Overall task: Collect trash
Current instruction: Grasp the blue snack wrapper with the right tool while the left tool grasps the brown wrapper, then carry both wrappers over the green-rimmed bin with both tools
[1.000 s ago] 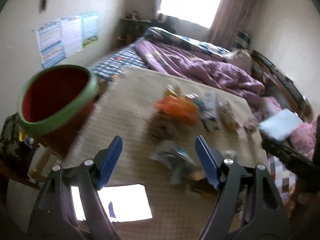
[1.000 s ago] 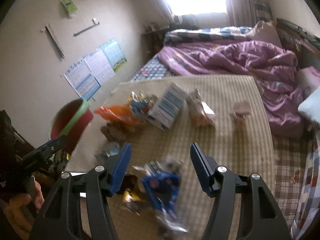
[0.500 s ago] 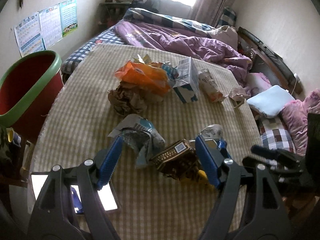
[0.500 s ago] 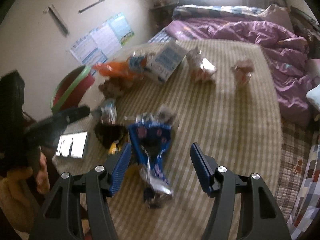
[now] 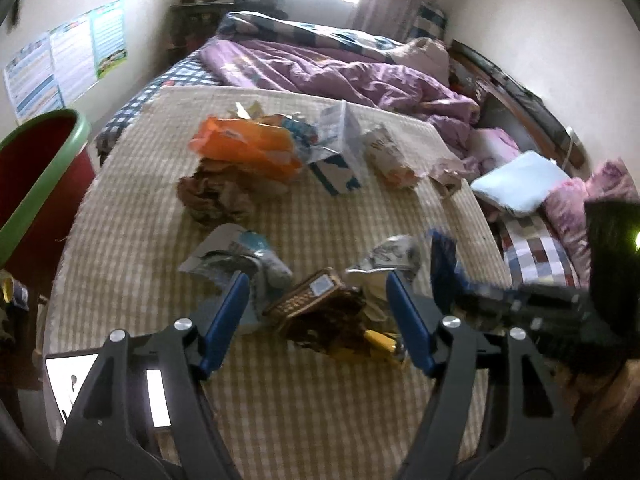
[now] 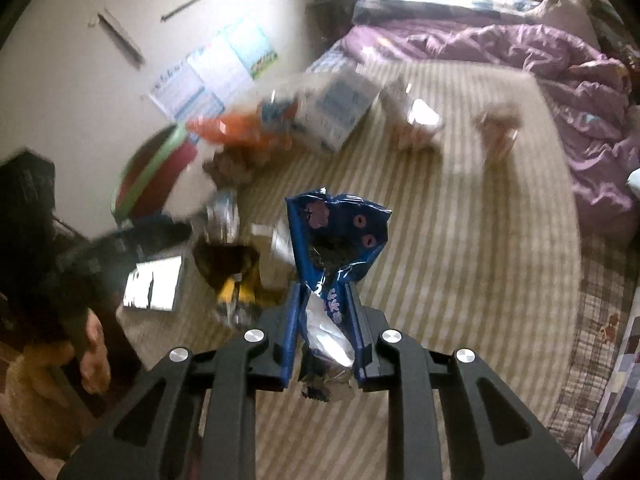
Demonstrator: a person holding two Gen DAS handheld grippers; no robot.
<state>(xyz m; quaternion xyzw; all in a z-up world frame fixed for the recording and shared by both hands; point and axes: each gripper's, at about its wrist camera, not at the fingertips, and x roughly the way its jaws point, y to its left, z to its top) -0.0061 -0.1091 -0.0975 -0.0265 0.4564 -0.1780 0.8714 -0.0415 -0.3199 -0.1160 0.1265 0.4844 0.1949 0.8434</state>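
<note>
Nearest, the right gripper has just been closing and now pinches the crumpled blue foil snack wrapper by its lower end, so the torn top stands up clear of the checked beige bench. The left gripper, its jaws narrowing slightly, stands released astride a brown crumpled wrapper, likely the next pick. Farther off lie an orange plastic bag and a white-and-blue carton. The red bin with a green rim waits far left; the litter between crowds that route.
</note>
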